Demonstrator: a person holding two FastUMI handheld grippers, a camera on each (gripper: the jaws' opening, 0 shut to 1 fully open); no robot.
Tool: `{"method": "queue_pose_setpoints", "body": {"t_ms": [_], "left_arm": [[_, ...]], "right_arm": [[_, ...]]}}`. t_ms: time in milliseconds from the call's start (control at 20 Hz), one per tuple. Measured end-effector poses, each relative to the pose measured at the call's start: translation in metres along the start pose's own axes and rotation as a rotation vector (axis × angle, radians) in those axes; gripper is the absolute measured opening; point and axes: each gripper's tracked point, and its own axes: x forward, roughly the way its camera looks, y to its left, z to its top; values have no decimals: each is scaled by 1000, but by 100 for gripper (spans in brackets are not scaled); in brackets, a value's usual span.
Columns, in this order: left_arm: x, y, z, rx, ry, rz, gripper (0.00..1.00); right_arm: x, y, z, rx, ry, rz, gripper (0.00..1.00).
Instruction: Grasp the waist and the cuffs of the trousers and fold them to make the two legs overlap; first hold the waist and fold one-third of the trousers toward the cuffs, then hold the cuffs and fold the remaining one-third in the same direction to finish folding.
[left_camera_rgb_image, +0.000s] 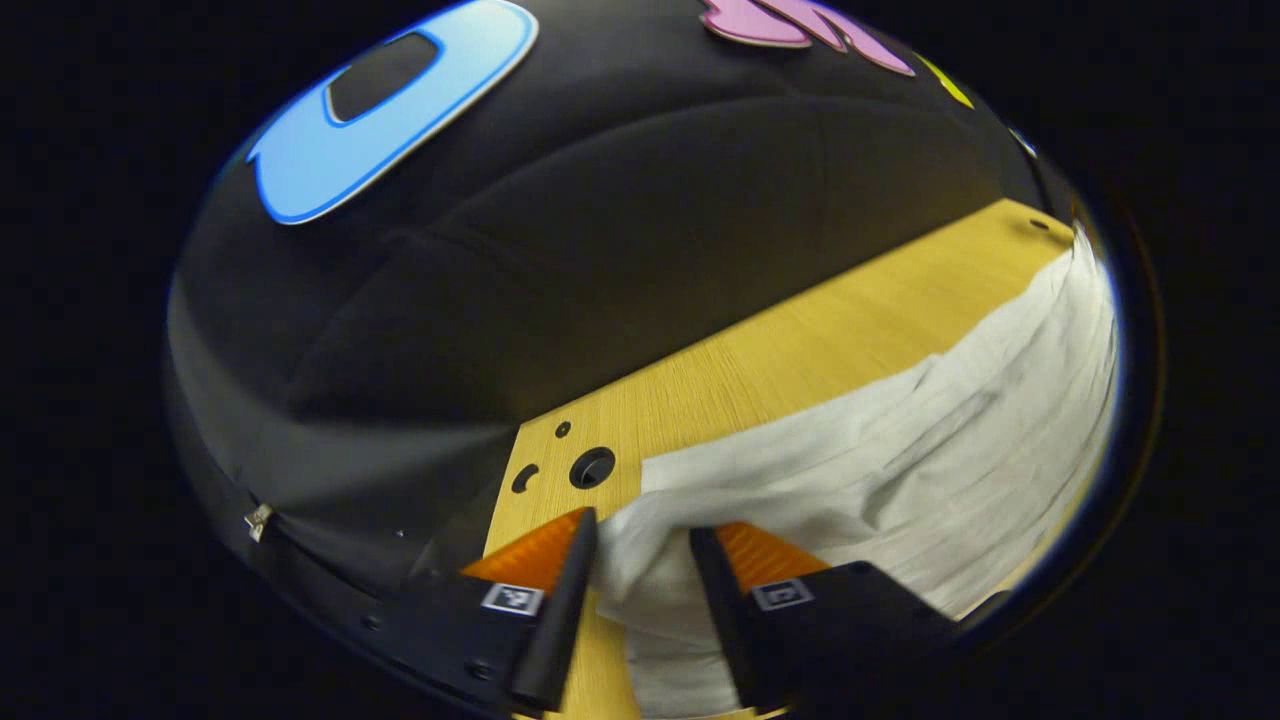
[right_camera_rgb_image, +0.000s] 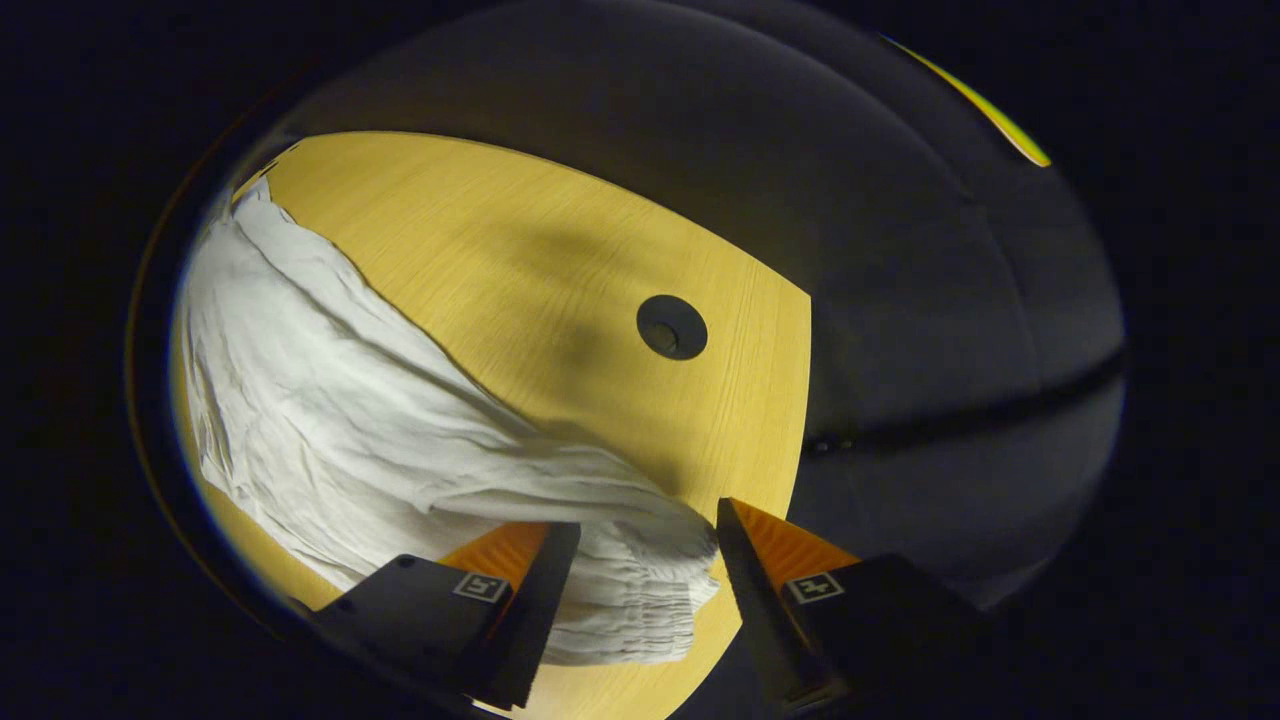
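white trousers (left_camera_rgb_image: 900, 450) lie across the pale wooden table (left_camera_rgb_image: 800, 340), stretched long and creased. in the left gripper view, the left gripper (left_camera_rgb_image: 643, 540) sits low at one end of the cloth, its two fingers spread apart with a bunched corner of fabric lying between them. the left-hand finger touches the edge of the cloth; the other finger stands close beside it, and i cannot tell whether it presses on the fabric, so the grip looks released rather than clenched. just beyond that gripper, three dark holes (left_camera_rgb_image: 590, 467) are set in the table near its corner, one larger than the other two. past the table edge hangs the black cloth wall (left_camera_rgb_image: 600, 250).

in the right gripper view, the right gripper (right_camera_rgb_image: 648, 545) is at the opposite end of the trousers (right_camera_rgb_image: 350, 420), where a gathered, elasticated band (right_camera_rgb_image: 640, 610) shows, puckered in fine ridges. the fingers stand wide apart here too, the band lying between them and nearer the left-hand finger; the other finger is clear of the cloth, over bare table (right_camera_rgb_image: 520, 260). this gripper is also released, holding nothing. from the band the fabric rises in a raised fold and then spreads flat toward the far left edge of the table. a single round dark hole (right_camera_rgb_image: 671, 327) sits in the wood beyond the cloth, well apart from it, with a soft shadow lying over the wood beside it. the gathered band is seen from this side, the three holes from the other.
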Motion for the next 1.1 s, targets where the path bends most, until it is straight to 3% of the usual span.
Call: {"method": "queue_pose_setpoints", "body": {"t_ms": [50, 100, 250, 450, 600, 850, 1100], "left_arm": [[-7, 1, 4, -27, -12, -2, 77], [-15, 2, 6, -52, -23, -3, 83], [-48, 5, 16, -165, -55, -5, 95], [-111, -16, 21, -342, -110, -29, 97], [-149, -22, 9, -326, -88, 5, 97], [-191, -51, -8, -412, -54, -16, 97], [-217, -70, -14, -443, -30, -32, 97]], "right_arm": [[-7, -2, -4, 17, 1, 4, 90], [-16, -4, -10, 42, -9, 9, 100], [-39, -14, -25, 151, -54, 6, 98], [-50, -21, -43, 371, -139, -9, 98], [-51, -23, -61, 493, -150, -11, 99], [-42, -14, -69, 800, -204, 38, 99], [-32, -6, -80, 931, -229, 45, 99]]}}
